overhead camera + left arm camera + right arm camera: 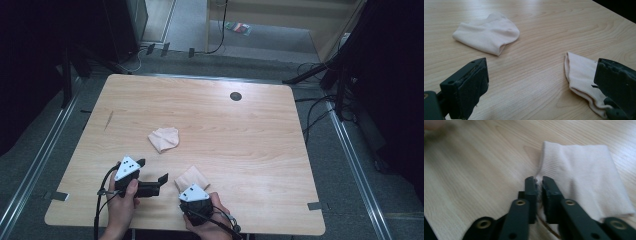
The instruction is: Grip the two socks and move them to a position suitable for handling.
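Your right gripper (538, 185) pinches the near sock's (584, 177) edge by the tabletop's (240, 125) front edge; your left gripper (541, 82) stands released beside it

Black claws (155, 172), grey plates, apparently brass screws

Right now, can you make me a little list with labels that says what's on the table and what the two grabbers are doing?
Surface: light wooden table
Near item: pale pink folded sock, edge pinched by the right gripper
Far item: second pale pink sock, lying loose and crumpled, apart from both grippers
Left gripper: jaws wide apart, holding nothing, pointing toward the near sock's edge
Right gripper: jaws closed on the near sock's cuff edge
Other mark: small dark round spot near the table's far edge
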{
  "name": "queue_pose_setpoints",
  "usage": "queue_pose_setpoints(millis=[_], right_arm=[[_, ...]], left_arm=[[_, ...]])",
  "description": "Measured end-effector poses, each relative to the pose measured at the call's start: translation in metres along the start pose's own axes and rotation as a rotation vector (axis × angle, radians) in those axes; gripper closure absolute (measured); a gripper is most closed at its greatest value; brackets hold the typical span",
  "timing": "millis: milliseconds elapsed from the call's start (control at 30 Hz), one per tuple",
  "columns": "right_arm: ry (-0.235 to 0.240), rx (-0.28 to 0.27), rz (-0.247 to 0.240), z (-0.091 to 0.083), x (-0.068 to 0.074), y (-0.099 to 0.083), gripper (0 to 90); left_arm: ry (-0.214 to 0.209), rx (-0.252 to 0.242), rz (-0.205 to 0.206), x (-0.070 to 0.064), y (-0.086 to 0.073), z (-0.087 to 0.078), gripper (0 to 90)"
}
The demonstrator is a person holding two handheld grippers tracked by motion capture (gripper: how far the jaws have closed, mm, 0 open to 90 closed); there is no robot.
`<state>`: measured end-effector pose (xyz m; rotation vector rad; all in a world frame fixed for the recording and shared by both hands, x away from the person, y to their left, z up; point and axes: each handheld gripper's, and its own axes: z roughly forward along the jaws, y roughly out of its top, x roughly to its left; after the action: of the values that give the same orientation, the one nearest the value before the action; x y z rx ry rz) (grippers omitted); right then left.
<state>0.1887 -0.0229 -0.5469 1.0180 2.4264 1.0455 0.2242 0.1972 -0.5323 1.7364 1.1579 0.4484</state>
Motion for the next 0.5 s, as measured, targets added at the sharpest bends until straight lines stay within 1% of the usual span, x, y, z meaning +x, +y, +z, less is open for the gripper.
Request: queue_pose_setpoints(millis=[100,133,167,200,233,267,300,367,400,467,500], right_arm=[[0.027,-0.009,0.069,-0.003,-0.008,0.003,87.6],[0.027,-0.009,0.069,-0.003,-0.008,0.003,87.6],[0.034,-0.044,0.097,-0.012,-0.014,0.008,87.8],[0.036,-0.057,0.107,-0.015,-0.016,0.010,87.8],[0.036,-0.057,0.107,-0.015,-0.016,0.010,87.8],[0.037,-0.076,0.116,-0.020,-0.018,0.013,87.8],[0.051,-0.100,0.140,-0.029,-0.023,0.018,87.8],[0.055,-0.109,0.145,-0.031,-0.024,0.019,87.8],[0.057,-0.134,0.167,-0.039,-0.029,0.023,87.8],[0.056,-0.153,0.176,-0.045,-0.033,0.026,87.8],[0.057,-0.161,0.186,-0.048,-0.035,0.027,87.8]], left_arm=[[-0.004,0.001,-0.003,-0.001,0.000,0.001,0.0],[-0.004,0.001,-0.003,-0.001,0.000,0.001,0.0],[-0.009,0.000,-0.002,-0.002,0.000,0.001,0.0],[-0.011,0.000,0.001,-0.003,0.000,0.001,0.0],[-0.011,0.000,0.001,-0.003,0.000,0.001,0.0],[-0.014,0.000,0.000,-0.003,0.000,0.001,0.0],[-0.015,0.001,0.000,-0.005,0.000,0.002,0.0],[-0.021,0.004,0.008,-0.005,0.000,0.002,0.0],[-0.023,0.006,0.009,-0.007,0.000,0.003,0.0],[-0.022,0.010,0.013,-0.009,-0.001,0.004,0.0],[-0.007,0.023,0.016,-0.012,-0.001,0.007,0.0]])
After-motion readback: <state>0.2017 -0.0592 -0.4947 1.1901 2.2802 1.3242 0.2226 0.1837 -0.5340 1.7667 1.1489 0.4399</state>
